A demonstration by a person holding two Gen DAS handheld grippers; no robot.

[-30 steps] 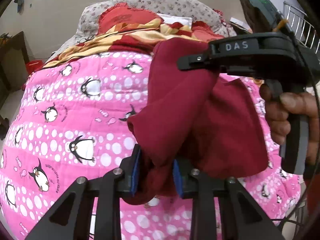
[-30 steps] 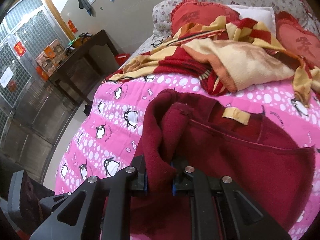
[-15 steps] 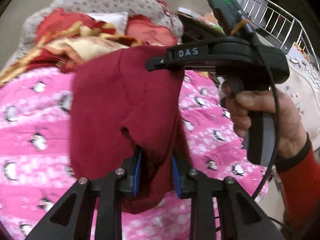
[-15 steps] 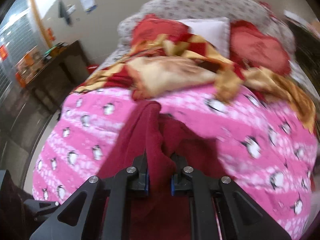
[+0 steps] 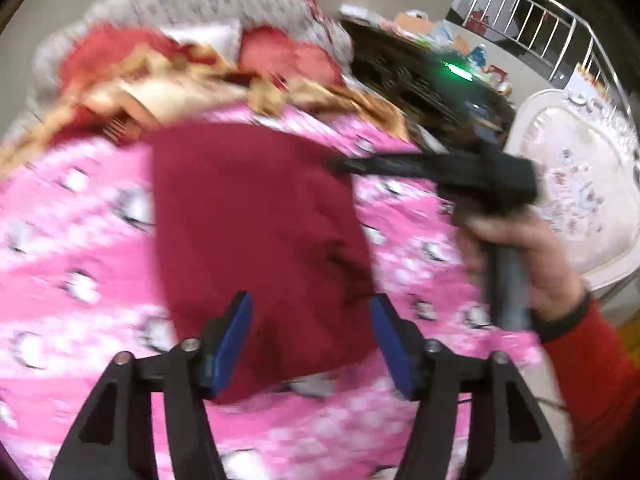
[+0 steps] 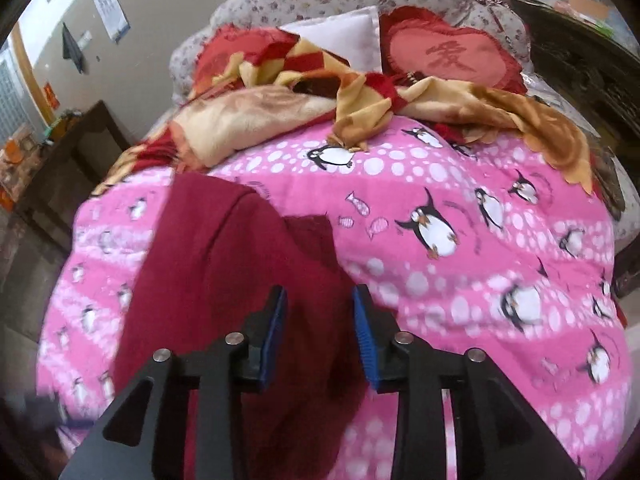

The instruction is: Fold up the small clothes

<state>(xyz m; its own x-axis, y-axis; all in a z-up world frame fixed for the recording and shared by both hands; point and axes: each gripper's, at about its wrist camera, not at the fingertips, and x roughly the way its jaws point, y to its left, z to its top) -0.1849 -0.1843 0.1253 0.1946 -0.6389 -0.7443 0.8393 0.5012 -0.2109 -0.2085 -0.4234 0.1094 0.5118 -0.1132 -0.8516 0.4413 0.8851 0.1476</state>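
A dark red garment [image 5: 256, 240] lies folded flat on the pink penguin bedspread [image 5: 80, 248]. My left gripper [image 5: 310, 340] is open, its blue pads spread over the garment's near edge, holding nothing. The right gripper's body [image 5: 460, 176] shows at the garment's right side in the left wrist view, held by a hand. In the right wrist view the garment [image 6: 224, 280] lies left of centre on the bedspread [image 6: 460, 280]. My right gripper [image 6: 320, 328] is open above its near right part, empty.
A red and yellow blanket [image 6: 320, 96] and red heart cushions [image 6: 452, 56] are piled at the bed's head. A dark wooden table [image 6: 60, 160] stands left of the bed. A white chair [image 5: 576, 184] and metal railing [image 5: 540, 12] stand on the right.
Both grippers opened and let go of the red garment. It dropped from hanging in the air to lying flat on the bedspread.
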